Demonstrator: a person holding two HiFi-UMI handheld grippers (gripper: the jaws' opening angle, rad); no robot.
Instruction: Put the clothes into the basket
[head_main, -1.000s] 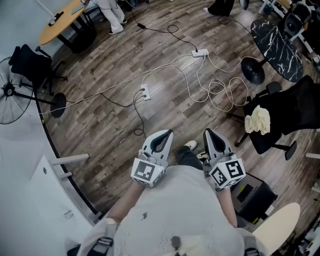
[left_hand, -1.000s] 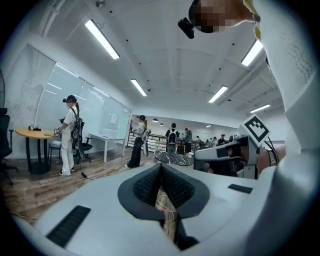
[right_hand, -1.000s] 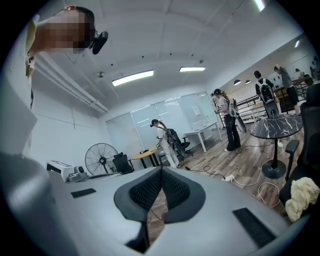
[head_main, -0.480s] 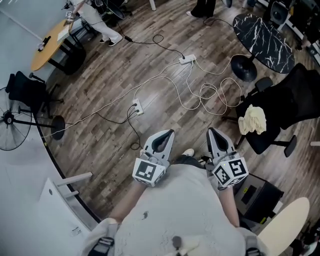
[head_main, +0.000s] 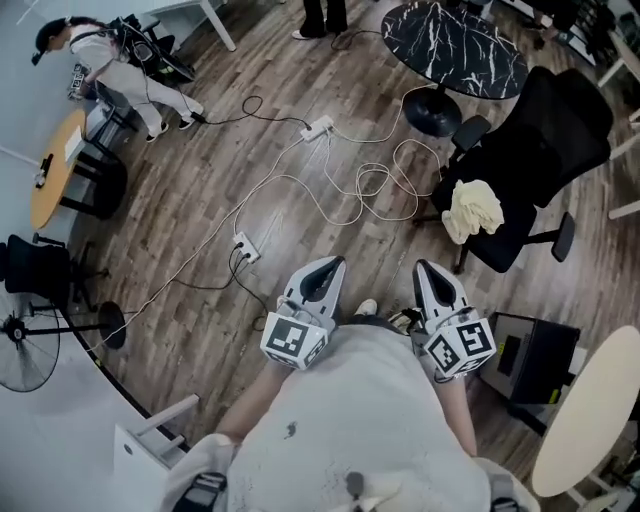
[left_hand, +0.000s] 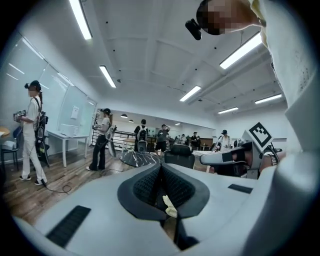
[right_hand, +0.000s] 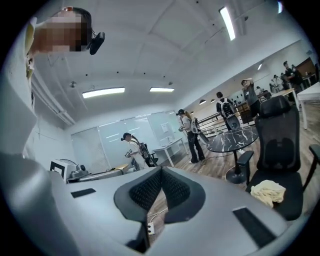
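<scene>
At the far left we see one standing fan (head_main: 22, 335). Just beyond it is one black chair (head_main: 35, 268), next to a round wooden table (head_main: 55, 175). Farther off, one person (head_main: 115, 72) in pale clothes bends forward, and the legs of a second person (head_main: 322, 12) show at the far edge. Two white power strips lie on the wood floor (head_main: 180, 150), the near strip (head_main: 245, 247) left of us and the far strip (head_main: 318, 127) well beyond it. Loose loops of white cable (head_main: 375, 185) are spread across the floor ahead. Close in, our left gripper (head_main: 332, 268) has its jaws pressed together and holds nothing. In its own view a small pale scrap shows through the slit behind the pads, and we cannot tell what it is. Our right gripper (head_main: 424, 270) is just beside it, likewise closed and empty, with only floor and the near strip showing through its slit. To the far right stands one round black marble table (head_main: 455, 50). Nearer than that is one black office chair (head_main: 535, 150), the second chair we count. The one cream cloth (head_main: 472, 208) lies bunched on its seat, well apart from both grippers, with the cable loops just to the left of the chair's base. Near right sit one black box (head_main: 535, 355) and one pale round table (head_main: 590, 420), which makes three round tables in all.
</scene>
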